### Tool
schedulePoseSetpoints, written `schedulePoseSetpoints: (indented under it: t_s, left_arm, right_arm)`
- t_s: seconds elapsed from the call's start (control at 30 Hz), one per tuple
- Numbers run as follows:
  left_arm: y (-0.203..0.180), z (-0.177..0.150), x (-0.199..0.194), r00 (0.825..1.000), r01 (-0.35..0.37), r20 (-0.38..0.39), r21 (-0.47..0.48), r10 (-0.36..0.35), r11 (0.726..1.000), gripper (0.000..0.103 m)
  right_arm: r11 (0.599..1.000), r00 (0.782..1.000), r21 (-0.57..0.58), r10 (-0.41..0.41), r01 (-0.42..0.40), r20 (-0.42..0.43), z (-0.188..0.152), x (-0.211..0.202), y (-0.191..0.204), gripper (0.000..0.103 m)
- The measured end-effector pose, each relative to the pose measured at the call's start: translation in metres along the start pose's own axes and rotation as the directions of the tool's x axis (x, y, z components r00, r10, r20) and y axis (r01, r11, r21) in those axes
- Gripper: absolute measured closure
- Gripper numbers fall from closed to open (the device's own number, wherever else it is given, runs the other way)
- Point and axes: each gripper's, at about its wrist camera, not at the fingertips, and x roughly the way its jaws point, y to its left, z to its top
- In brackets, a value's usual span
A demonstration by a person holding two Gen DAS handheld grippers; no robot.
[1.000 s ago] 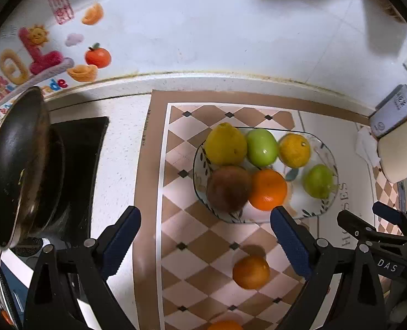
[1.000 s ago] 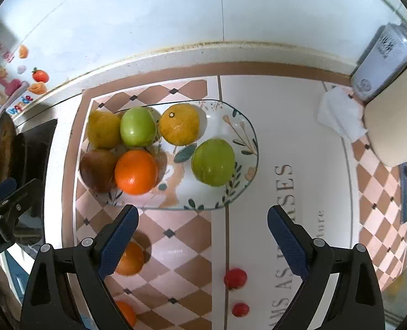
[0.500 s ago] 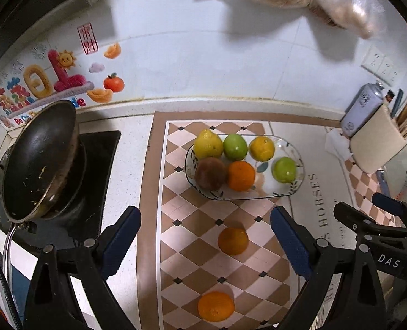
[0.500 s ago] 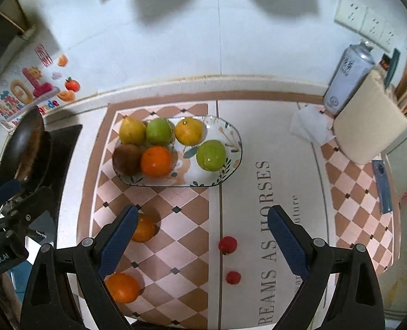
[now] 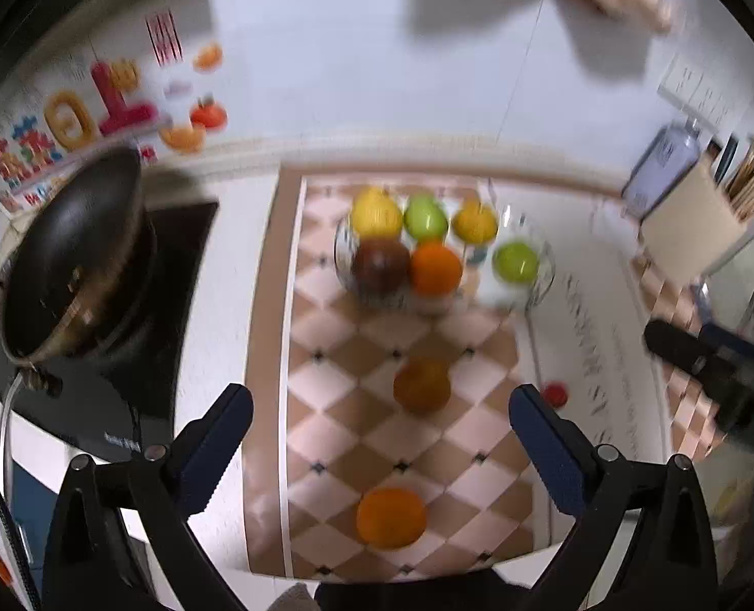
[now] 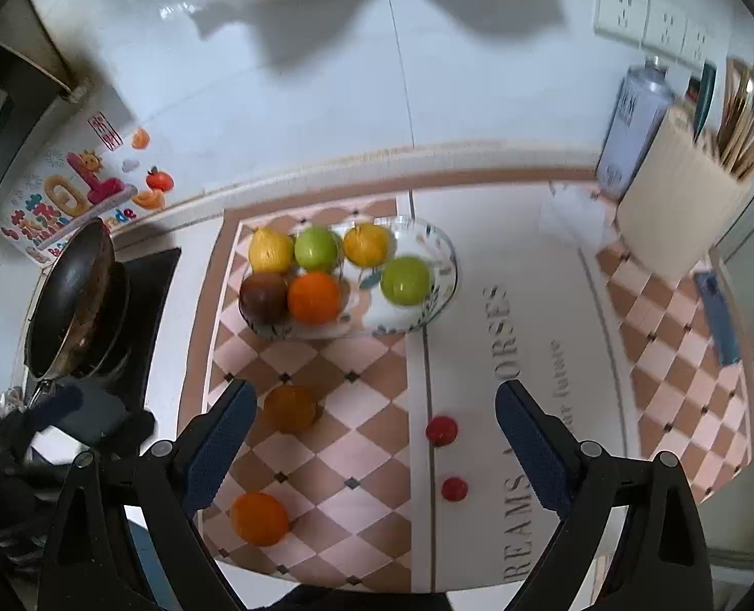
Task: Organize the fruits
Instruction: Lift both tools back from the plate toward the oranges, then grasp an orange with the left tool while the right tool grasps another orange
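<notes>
Fruits are seen ahead of both grippers, none of them held. The left gripper (image 5: 377,445) is held above the worktop (image 5: 224,305) with its jaws spread wide and nothing between them; the right gripper (image 6: 372,438) is likewise spread wide and empty. Between the left gripper's fingers, two loose oranges are seen on the checkered mat (image 5: 326,433): a near orange (image 5: 391,518) and a far orange (image 5: 422,386). Two small red fruits (image 6: 441,430) are laid just beside the mat's checkered part, between the right gripper's fingers. Farther out, a glass plate (image 6: 440,275) is set on the mat, and six fruits are gathered on it: a yellow one, a green one and an orange-yellow one in the back row, a brown one, an orange and a green apple (image 6: 405,280) in front. A dark pan (image 6: 71,305) is seen on the stove at the left, and a utensil holder (image 6: 682,214) at the far right
</notes>
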Motion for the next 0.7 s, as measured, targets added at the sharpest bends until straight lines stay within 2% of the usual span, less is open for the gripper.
schedulePoseSetpoints:
  t_s: [0.07,0.17,0.23,0.33,0.43,0.47,0.5,0.57,0.7]
  left_arm:
    - [0.002,-0.013,0.020,0.998,0.001,-0.068,-0.002,-0.001,1.000,0.000]
    - [0.002,-0.040,0.059,0.979,0.016,-0.203,-0.002,-0.017,1.000,0.000]
    - [0.001,-0.057,0.085,0.951,0.039,-0.307,-0.019,-0.043,0.999,0.000]
    - [-0.001,-0.079,0.117,0.904,0.070,-0.421,-0.041,-0.080,0.997,0.000]
    - [-0.003,-0.093,0.142,0.867,0.078,-0.488,-0.062,-0.098,0.995,0.000]
    - [-0.004,-0.097,0.149,0.860,0.082,-0.500,-0.067,-0.104,0.994,0.005]
    - [-0.004,-0.099,0.154,0.856,0.083,-0.505,-0.070,-0.107,0.994,0.020]
    - [-0.005,-0.102,0.160,0.850,0.083,-0.515,-0.075,-0.110,0.994,0.040]
    - [0.001,-0.098,0.157,0.872,0.071,-0.479,-0.088,-0.104,0.994,0.041]
  right_arm:
    - [0.999,0.998,0.013,0.034,-0.033,-0.047,-0.006,0.019,-0.005,0.006]
    - [0.996,0.987,0.039,0.086,-0.081,-0.134,-0.018,0.052,-0.010,0.006]
    - [0.994,0.977,0.052,0.109,-0.101,-0.185,-0.029,0.074,-0.012,0.008]
    - [0.992,0.962,0.049,0.126,-0.118,-0.240,-0.043,0.098,-0.011,0.016]
    - [0.991,0.951,0.040,0.134,-0.128,-0.280,-0.052,0.115,-0.008,0.016]
    - [0.991,0.946,0.035,0.137,-0.132,-0.294,-0.055,0.122,-0.005,0.016]
    - [0.990,0.944,0.031,0.138,-0.135,-0.301,-0.055,0.124,-0.004,0.016]
    - [0.989,0.937,0.019,0.143,-0.145,-0.319,-0.058,0.134,0.001,0.016]
    - [0.986,0.926,0.016,0.163,-0.168,-0.341,-0.053,0.149,0.009,0.016]
